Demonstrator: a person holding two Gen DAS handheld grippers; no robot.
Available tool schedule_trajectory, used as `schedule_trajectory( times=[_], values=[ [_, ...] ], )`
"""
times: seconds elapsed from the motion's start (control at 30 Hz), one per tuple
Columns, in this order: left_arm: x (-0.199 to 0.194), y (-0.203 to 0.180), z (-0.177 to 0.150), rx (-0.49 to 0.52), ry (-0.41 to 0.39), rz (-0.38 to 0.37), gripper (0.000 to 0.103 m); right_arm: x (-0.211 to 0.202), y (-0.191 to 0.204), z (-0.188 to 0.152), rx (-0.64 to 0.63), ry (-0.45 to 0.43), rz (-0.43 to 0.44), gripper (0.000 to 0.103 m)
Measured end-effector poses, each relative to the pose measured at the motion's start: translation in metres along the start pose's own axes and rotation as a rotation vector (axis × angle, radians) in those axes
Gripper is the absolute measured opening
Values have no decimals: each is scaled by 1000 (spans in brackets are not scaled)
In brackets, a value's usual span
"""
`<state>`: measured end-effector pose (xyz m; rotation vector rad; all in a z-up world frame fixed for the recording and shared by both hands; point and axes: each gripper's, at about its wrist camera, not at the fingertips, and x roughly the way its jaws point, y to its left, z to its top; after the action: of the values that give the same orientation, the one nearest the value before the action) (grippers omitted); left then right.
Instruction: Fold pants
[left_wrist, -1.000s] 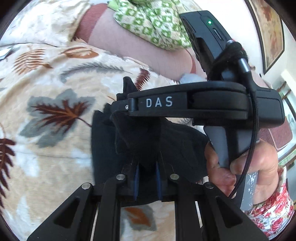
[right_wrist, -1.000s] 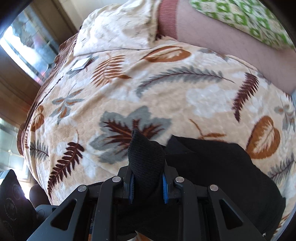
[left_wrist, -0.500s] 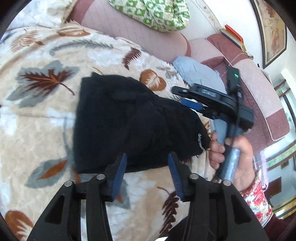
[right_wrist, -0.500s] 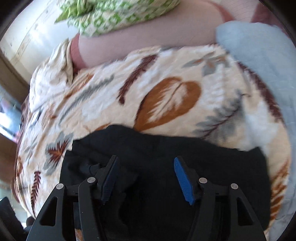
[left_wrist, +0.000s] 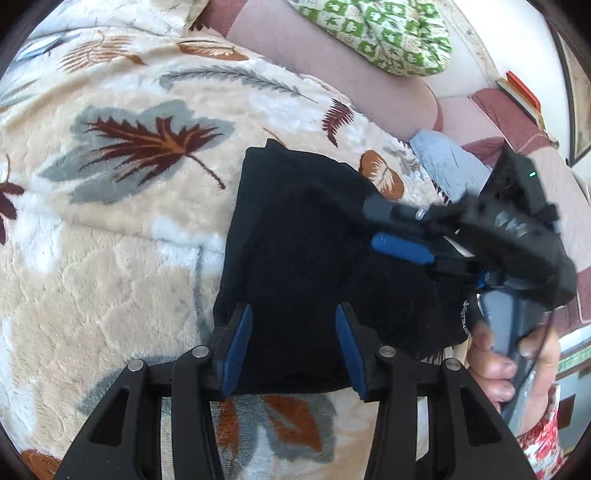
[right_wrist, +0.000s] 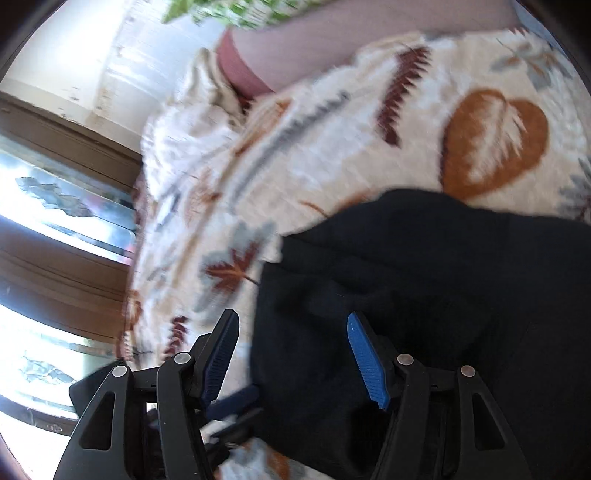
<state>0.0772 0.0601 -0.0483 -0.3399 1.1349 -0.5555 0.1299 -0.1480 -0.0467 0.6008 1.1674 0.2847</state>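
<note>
The black pants (left_wrist: 314, 258) lie folded into a compact bundle on the leaf-patterned blanket (left_wrist: 110, 221). My left gripper (left_wrist: 293, 317) is open, its blue pads spread just over the near edge of the bundle, holding nothing. My right gripper (left_wrist: 380, 230) shows in the left wrist view over the bundle's right side, blurred, held by a hand (left_wrist: 502, 354). In the right wrist view the right gripper (right_wrist: 293, 325) is open and empty above the left edge of the pants (right_wrist: 443, 295). The left gripper's fingers (right_wrist: 236, 400) show at the bottom left there.
A pink sofa back (left_wrist: 332, 74) with a green patterned cushion (left_wrist: 380, 33) runs along the far side. A light blue cloth (left_wrist: 447, 166) lies beyond the pants at the right. A window with a dark wooden frame (right_wrist: 55, 184) is at the left in the right wrist view.
Both grippers went from shut on the pants a second ago to open, leaving the bundle lying on the blanket. Since half a second ago the right gripper has swung leftward over the pants.
</note>
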Motion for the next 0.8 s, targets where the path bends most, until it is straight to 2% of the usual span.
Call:
schedule_trajectory(
  times=[0.07, 0.13, 0.17, 0.2, 0.23, 0.33, 0.4, 0.47, 0.5, 0.53, 0.57, 0.6, 0.63, 0.7, 0.8],
  values=[
    [3, 0, 1, 22, 3, -5, 45, -4, -16, -10, -19, -2, -16, 50],
    [5, 2, 0, 24, 1, -13, 45, -13, -21, -17, -25, -19, -57, 42],
    [5, 4, -2, 25, -4, -18, 45, -18, -19, -17, -27, -35, -123, 48],
    [4, 6, -3, 24, -11, -24, 46, -22, -11, -15, -53, -64, -222, 48],
    [6, 5, -3, 21, -16, -28, 46, -25, -3, -12, -86, -77, -252, 49],
    [4, 7, -4, 1, -20, -43, 46, -19, 29, 5, -159, -84, -208, 49],
    [6, 6, -3, 2, -22, -43, 45, -9, 39, 17, -161, -48, -107, 49],
    [7, 2, -4, 29, -23, -25, 45, 12, 43, 26, -118, 29, 10, 53],
    [7, 0, -4, 39, -23, -16, 46, 23, 42, 30, -91, 60, 17, 55],
    [6, -1, -4, 44, -21, -12, 46, 37, 35, 33, -59, 79, -45, 57],
    [4, -1, -4, 41, -15, -18, 46, 46, 29, 33, -36, 81, -113, 56],
    [1, -1, -4, 32, -5, -30, 46, 49, 19, 33, -3, 57, -144, 52],
    [-3, -1, -4, 27, -4, -37, 46, 42, 12, 31, 44, 27, -100, 49],
    [-17, 2, -4, 17, -10, -51, 46, 19, 7, 20, 97, -30, -79, 50],
    [-31, 8, -6, 2, -37, -32, 48, -17, 19, -7, 31, -103, -76, 53]
  ],
)
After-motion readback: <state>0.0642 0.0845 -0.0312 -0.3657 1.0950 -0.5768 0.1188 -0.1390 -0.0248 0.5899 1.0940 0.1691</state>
